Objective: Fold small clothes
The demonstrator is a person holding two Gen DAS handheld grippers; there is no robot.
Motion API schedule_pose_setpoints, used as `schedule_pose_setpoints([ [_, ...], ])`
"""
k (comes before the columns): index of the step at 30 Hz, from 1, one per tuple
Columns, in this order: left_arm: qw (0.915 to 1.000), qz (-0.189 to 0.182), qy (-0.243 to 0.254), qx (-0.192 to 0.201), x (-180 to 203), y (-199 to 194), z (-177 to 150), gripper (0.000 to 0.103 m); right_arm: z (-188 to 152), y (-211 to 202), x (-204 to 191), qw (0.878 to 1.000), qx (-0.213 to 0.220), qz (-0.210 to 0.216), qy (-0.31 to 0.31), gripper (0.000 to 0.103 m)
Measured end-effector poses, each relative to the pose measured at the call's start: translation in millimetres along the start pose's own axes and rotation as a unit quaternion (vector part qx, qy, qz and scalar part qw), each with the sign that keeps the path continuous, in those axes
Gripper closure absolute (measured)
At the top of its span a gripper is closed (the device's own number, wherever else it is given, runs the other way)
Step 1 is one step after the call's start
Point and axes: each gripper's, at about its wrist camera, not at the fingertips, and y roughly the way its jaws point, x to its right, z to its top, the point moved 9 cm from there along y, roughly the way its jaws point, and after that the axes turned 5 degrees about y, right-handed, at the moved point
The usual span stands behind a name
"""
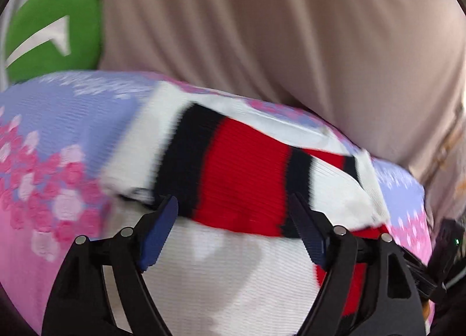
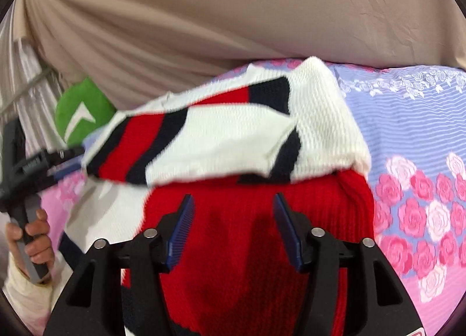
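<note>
Black tongs [image 2: 231, 205], ribbed blue pads [image 2: 182, 228], cream sleeve [image 2: 20, 292]

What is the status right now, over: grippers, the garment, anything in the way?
Left gripper open, right gripper open, neither pinching. Knit sweater lies partly folded on floral bedsheet. Green cushion off aside, nothing blocking.

A home bedroom: rose-print bedsheet [image 2: 407, 138], beige curtain [image 2: 204, 15] behind.

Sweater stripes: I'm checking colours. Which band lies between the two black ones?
The wide red band on the sweater, flanked by narrower black stripes.
</note>
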Motion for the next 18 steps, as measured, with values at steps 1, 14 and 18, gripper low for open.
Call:
schedule_pose_setpoints([
  [1, 0.9997, 0.0, -0.023, -0.005, -11.7, 2.5, 2.2, 0.027, 7.6, 1.7, 3.9, 1.0, 0.001, -0.001, 0.015, 0.045],
  [14, 0.9871, -0.019, -0.148, -0.057, -59.9, 32.5, 0.4, 0.074, 89.3, 26.2, -31.8, 1.0, 0.021, 0.013, 0.015, 0.095],
  [18, 0.9924, 0.023, -0.118, -0.026, -64.0, 27.5, 8.6, 0.074, 126.2, -41.2, -60.3, 0.986, 0.147, 0.072, -0.024, 0.095],
])
